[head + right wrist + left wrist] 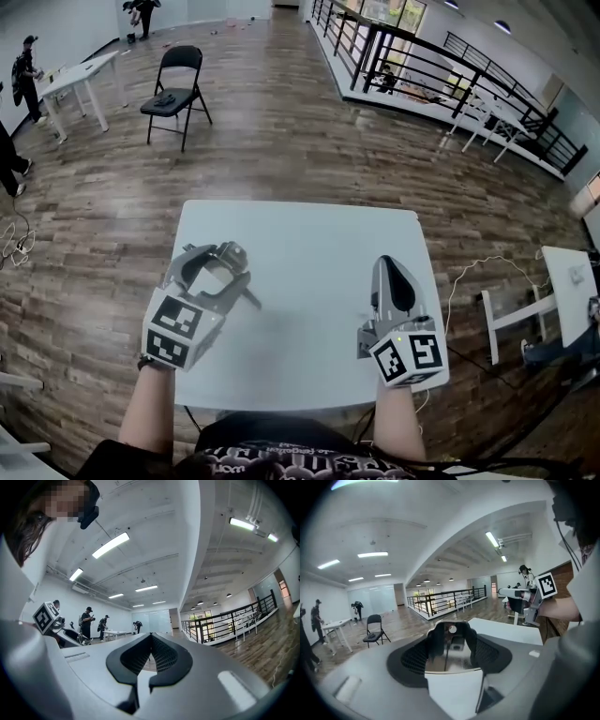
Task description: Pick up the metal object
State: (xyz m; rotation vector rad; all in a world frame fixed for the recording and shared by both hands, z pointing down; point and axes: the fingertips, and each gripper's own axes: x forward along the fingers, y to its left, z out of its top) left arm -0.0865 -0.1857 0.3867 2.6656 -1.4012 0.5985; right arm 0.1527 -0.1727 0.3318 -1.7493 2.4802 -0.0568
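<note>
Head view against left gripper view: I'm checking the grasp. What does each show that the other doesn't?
Only head view: the left gripper from outside. Only left gripper view: its pads clamped on the metal object. Both: the right gripper, the table, the chair.

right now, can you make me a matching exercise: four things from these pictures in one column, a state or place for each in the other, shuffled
Things
1. left gripper
2. right gripper
3. folding chair
4. table

States or places
A. stands on the wood floor beyond the table
B. jaws together, nothing between them
C. white top, under both grippers in the head view
D. shut on the metal object

Pairs: 1-D, 2-B, 3-A, 4-C
</note>
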